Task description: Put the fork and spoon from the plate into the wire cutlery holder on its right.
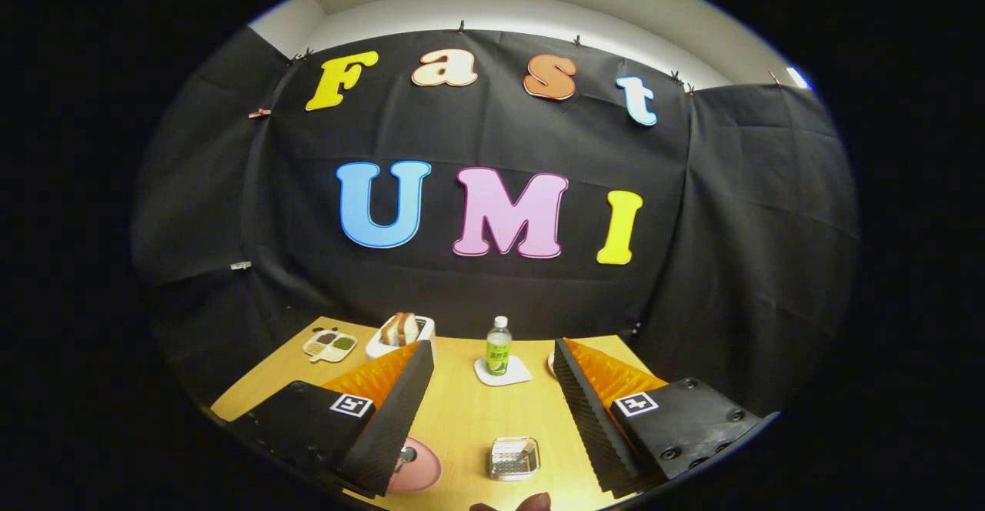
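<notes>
The gripper (492, 388) hangs above the wooden table (462, 419), fingers spread wide, holding nothing. Near the table's front edge lie one pink plate (419, 471) and, to its right, one wire cutlery holder (514, 458). One green bottle (499, 347) stands on a coaster (503, 373) farther back.

Pink round plate (419, 469) flat on table, partly hidden behind one claw finger; cutlery handle end (405, 455) showing on it, fork or spoon unclear. Wire cutlery holder (514, 458), silvery, squarish, upright, well apart to plate's right, between fingers.
</notes>
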Demonstrator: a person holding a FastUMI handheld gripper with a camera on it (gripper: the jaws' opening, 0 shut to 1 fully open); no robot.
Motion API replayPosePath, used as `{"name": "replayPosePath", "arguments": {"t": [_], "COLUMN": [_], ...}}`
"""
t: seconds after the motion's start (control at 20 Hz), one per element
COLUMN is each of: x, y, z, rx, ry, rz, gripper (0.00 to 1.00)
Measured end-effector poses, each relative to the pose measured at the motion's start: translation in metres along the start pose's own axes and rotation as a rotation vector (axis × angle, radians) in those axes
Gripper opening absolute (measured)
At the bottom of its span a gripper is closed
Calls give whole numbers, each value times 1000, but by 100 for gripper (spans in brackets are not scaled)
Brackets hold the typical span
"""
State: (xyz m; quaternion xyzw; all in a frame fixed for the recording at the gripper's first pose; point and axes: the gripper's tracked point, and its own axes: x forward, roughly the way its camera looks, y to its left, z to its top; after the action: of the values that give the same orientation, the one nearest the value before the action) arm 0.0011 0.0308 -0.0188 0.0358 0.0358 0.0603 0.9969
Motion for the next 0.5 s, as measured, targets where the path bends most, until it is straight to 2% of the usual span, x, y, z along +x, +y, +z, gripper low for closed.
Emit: {"name": "replayPosePath", "arguments": {"t": [0.15,0.35,0.5], "x": [2,0,-1], "y": [26,63,79], "z": [-18,-62,-99], "rx": [35,98,102], "ry": [92,284,399], "rz": [92,217,252], "gripper": [98,98,97]}}
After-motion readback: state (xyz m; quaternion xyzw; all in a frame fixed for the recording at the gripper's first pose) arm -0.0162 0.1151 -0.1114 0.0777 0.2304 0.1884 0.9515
